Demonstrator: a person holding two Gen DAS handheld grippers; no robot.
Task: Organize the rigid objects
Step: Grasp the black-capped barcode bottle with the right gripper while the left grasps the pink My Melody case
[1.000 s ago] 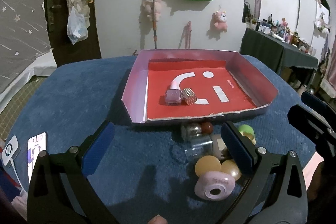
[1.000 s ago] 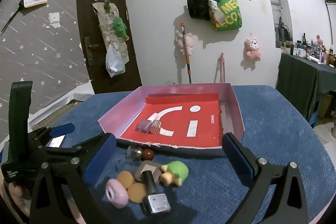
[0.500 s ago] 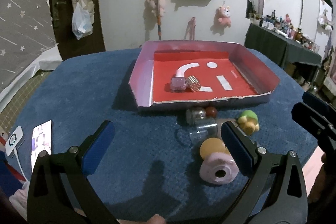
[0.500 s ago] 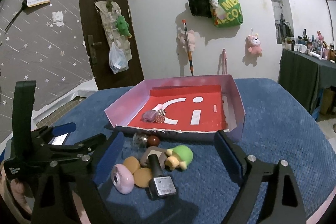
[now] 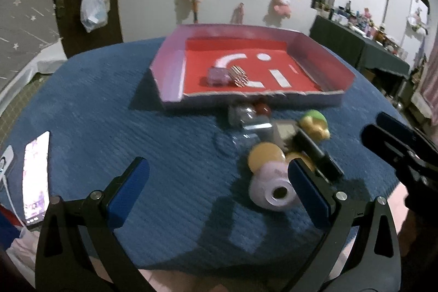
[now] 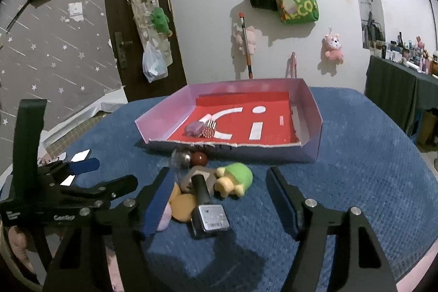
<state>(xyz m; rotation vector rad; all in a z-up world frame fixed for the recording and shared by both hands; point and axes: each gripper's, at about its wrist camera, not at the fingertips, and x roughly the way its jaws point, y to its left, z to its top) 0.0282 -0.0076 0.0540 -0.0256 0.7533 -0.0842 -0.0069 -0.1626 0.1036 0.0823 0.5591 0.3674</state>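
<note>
A pile of small items lies on the blue cloth in front of a pink tray [image 6: 312, 111] with a red floor. In the pile are a dark nail polish bottle [image 6: 208, 207], a green turtle toy [image 6: 235, 178], yellow discs [image 6: 184, 205], a pink round case [image 5: 273, 192] and a glass bottle with a brown cap [image 6: 189, 158]. My right gripper [image 6: 220, 199] straddles the dark bottle. Its jaws are closing, and the pads stand clear of the bottle. My left gripper [image 5: 216, 185] is open over bare cloth, with its right finger [image 5: 303, 188] beside the pink case.
A purple bottle [image 5: 217, 75] and a studded silver piece [image 5: 239, 75] lie inside the tray [image 5: 169, 73]. A phone [image 5: 35, 177] rests at the table's left edge. A door, hanging bags and plush toys fill the wall behind. A cluttered dark shelf [image 6: 405, 84] stands on the right.
My right jaws have narrowed around the dark bottle. Both grippers have sunk a little towards the pile, which now looks larger in the right wrist view.
</note>
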